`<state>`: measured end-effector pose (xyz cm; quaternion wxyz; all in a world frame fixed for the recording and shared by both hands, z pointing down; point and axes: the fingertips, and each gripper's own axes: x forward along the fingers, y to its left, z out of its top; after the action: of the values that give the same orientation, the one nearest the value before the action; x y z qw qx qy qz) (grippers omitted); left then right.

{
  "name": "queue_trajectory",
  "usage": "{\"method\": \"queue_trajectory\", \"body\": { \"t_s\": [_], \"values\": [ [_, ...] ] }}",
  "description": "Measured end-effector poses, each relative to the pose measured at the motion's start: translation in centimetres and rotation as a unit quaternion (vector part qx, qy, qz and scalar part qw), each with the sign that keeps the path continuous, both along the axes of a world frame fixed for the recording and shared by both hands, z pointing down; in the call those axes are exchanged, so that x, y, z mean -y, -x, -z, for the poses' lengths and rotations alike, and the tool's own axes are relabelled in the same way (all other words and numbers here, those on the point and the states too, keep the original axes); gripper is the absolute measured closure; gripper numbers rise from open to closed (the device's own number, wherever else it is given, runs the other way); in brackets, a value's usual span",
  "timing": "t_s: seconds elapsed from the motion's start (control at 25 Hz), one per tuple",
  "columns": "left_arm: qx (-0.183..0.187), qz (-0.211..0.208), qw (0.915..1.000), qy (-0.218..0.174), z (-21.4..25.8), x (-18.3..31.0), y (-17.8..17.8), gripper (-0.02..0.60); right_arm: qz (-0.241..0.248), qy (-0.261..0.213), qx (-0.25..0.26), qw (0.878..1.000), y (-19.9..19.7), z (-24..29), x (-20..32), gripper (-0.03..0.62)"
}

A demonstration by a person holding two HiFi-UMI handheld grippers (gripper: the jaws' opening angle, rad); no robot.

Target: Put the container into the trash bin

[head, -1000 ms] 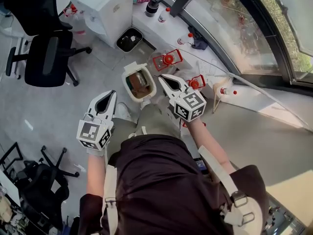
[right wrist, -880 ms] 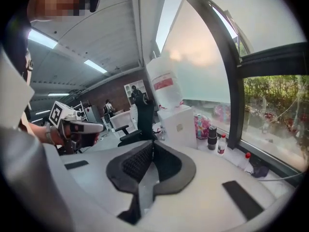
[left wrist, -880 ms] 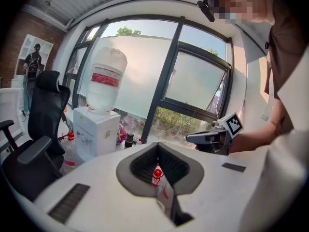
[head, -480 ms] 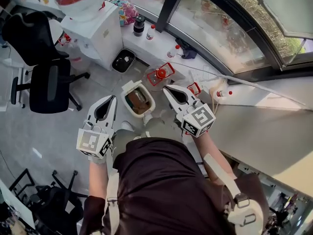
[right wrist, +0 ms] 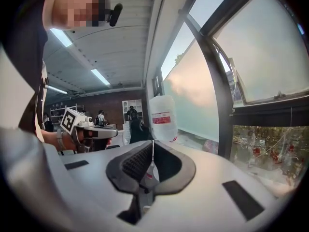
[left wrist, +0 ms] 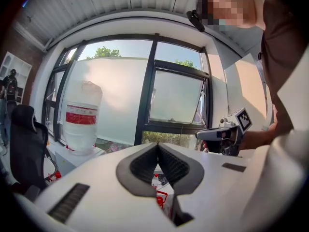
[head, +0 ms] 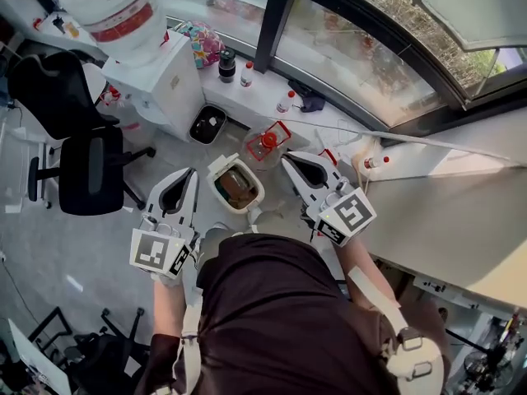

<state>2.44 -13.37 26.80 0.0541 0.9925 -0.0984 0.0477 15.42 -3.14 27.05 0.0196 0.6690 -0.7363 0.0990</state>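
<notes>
A white trash bin (head: 221,171) with its lid flipped open stands on the floor in front of the person's feet. Brownish contents lie inside it; I cannot single out the container among them. My left gripper (head: 190,174) hovers left of the bin, jaws pressed together and holding nothing. On the bin's right, my right gripper (head: 286,160) is likewise shut and empty. In the left gripper view the left gripper (left wrist: 157,147) points at the window, with the right gripper (left wrist: 223,134) beside it. In the right gripper view the right gripper (right wrist: 153,144) faces the water bottle.
A water dispenser (head: 160,68) with a big bottle (head: 114,13) stands behind the bin, a small black bin (head: 207,126) beside it. A red-capped jug (head: 268,142) sits near the sill. A black office chair (head: 90,169) is at left, a white counter (head: 445,212) at right.
The head view has lifted and pulled back, so the bin sits lower in frame and more of the window and dispenser shows. Both grippers stay shut and empty beside the bin.
</notes>
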Motion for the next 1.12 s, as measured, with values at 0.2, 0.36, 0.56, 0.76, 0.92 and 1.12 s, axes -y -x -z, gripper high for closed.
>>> {"method": "queue_trajectory", "body": {
  "t_s": [0.2, 0.36, 0.56, 0.76, 0.92, 1.12],
  "values": [
    [-0.014, -0.003, 0.9998, -0.015, 2.1, -0.3, -0.3, 0.575, -0.003, -0.020, -0.006, 1.000, 0.1, 2.1, -0.4, 0.571],
    [-0.024, -0.001, 0.9994, -0.024, 3.3, -0.6, -0.3, 0.574, -0.001, -0.028, -0.011, 1.000, 0.6, 3.1, -0.6, 0.571],
    [-0.023, -0.004, 0.9987, -0.045, 4.0, -1.0, -0.4, 0.575, 0.005, -0.034, -0.016, 0.999, 1.3, 3.6, -0.4, 0.571],
    [-0.016, -0.006, 0.9977, -0.065, 4.2, -1.3, -0.4, 0.575, 0.012, -0.033, -0.018, 0.999, 1.8, 3.4, 0.2, 0.571],
    [-0.014, -0.003, 0.9976, -0.068, 4.3, -1.2, -0.2, 0.575, 0.017, -0.021, -0.030, 0.999, 2.3, 2.9, 0.4, 0.571],
    [-0.009, 0.000, 0.9975, -0.069, 4.1, -1.3, -0.1, 0.575, 0.021, -0.021, -0.029, 0.999, 2.5, 2.7, 0.6, 0.571]
  ]
}}
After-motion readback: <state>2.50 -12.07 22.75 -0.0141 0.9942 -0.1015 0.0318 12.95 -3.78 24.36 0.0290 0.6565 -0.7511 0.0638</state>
